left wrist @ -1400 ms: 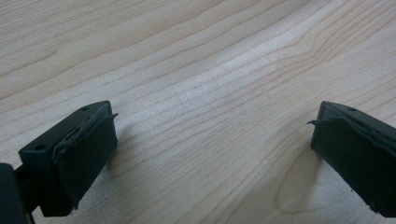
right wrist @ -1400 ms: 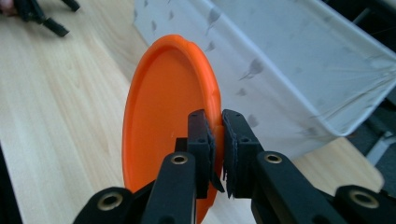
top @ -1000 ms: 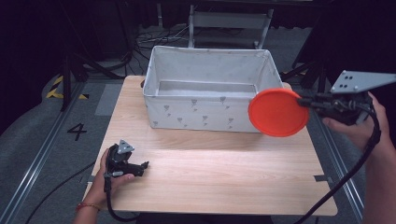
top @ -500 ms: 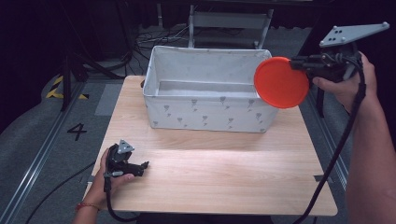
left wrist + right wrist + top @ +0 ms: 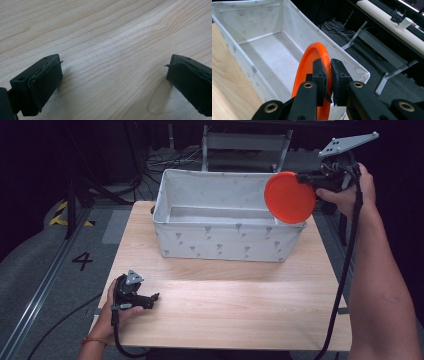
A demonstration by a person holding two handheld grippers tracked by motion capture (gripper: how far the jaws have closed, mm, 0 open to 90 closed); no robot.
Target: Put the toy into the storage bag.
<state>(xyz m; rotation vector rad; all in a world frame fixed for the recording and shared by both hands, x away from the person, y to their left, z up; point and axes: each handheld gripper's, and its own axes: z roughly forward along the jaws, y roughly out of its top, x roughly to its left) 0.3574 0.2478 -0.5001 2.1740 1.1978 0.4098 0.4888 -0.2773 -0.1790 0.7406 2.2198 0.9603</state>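
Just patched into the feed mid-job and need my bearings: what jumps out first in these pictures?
The orange plate stands out, held on edge by the right gripper over the right end of the white fabric bin, which sits at the table's far side. Near the front left corner of the wooden table, the left gripper rests with jaws open.

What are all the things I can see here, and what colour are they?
Table: one, light wood, under everything.
Box: one, white cloth with small grey marks, at the far end of the table, nothing inside.
Plate: one, orange, held on edge over the box's right end.
Right gripper: one, black, shut on the plate's rim.
Left gripper: one, black, jaws wide open, low over the table's near left part.
Hands: two, one around each gripper, the other raised.
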